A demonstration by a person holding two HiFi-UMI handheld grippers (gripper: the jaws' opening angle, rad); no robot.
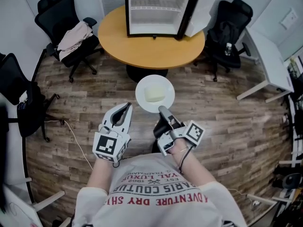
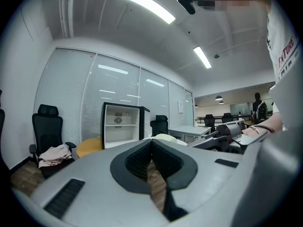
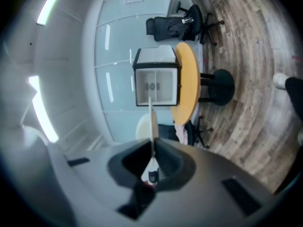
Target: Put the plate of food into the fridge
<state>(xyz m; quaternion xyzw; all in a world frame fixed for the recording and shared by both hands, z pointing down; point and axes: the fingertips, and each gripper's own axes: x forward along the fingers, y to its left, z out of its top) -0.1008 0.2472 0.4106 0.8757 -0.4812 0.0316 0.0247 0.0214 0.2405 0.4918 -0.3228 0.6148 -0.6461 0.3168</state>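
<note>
Two claws out front. Right claw point(image 1: 162, 109) is clamped on the near rim of the plate point(image 1: 142, 96), held level above the floor, likely so the food point(image 1: 155, 93) won't slide. Left claw point(image 1: 124, 110) has its jaws together, empty. Fridge point(image 1: 158, 11) stands open on the far bench point(image 1: 151, 51).

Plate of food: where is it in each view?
Head view: plate centre frame, rim in the right gripper.
Left gripper view: plate just above the jaws.
Right gripper view: plate edge-on, clamped between the jaws.
Shared landmark: open fridge on the round table.
</note>
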